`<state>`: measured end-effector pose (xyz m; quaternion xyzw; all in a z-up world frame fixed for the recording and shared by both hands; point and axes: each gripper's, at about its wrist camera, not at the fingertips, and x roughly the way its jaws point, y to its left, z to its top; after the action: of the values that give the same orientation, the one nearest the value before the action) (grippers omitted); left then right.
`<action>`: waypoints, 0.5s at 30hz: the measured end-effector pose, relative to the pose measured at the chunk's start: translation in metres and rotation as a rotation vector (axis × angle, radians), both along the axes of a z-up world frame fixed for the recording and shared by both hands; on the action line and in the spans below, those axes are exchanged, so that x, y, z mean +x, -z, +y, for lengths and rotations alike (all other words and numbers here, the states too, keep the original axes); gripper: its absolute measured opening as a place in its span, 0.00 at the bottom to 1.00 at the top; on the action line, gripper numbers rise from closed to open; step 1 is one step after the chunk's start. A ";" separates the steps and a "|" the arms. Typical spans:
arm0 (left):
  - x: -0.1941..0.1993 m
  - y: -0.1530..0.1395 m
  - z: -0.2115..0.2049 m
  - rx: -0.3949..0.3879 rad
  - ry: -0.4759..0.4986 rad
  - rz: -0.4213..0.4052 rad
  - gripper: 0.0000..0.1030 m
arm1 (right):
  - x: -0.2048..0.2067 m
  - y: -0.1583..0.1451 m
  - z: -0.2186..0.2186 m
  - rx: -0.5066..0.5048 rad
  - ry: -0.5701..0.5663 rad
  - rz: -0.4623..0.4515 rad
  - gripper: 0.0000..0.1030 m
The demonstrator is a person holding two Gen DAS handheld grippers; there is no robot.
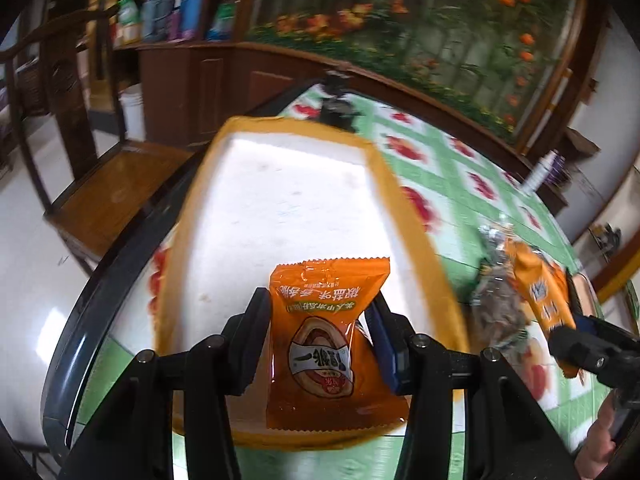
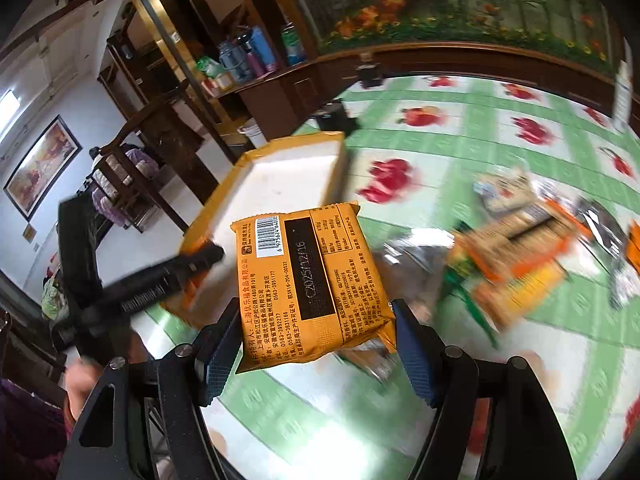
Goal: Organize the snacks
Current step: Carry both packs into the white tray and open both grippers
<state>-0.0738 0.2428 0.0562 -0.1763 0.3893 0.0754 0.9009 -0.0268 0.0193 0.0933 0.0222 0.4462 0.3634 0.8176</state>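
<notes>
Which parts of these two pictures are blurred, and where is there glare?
Right wrist view: the snack pile is smeared by motion, while the held yellow packet stays sharp. Left wrist view: the tray floor is washed out by glare; the orange packet is sharp.

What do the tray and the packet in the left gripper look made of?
Tray: matte white foam-like base, rim seemingly wrapped in orange-brown tape; material uncertain. Orange packet: glossy plastic film, judging by glare, crinkles and its crimped, serrated top seal.
</notes>
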 end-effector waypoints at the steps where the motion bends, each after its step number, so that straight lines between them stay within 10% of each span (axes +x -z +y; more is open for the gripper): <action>1: -0.002 0.003 0.003 0.002 -0.011 0.002 0.46 | 0.003 0.002 0.012 0.007 -0.009 0.009 0.75; 15: -0.013 0.019 0.010 0.072 -0.056 0.025 0.46 | 0.035 0.041 0.110 -0.046 -0.028 0.042 0.74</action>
<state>-0.0867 0.2524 0.0368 -0.1537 0.3927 0.1167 0.8992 0.0078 0.1294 0.0526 0.0049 0.4718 0.3641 0.8030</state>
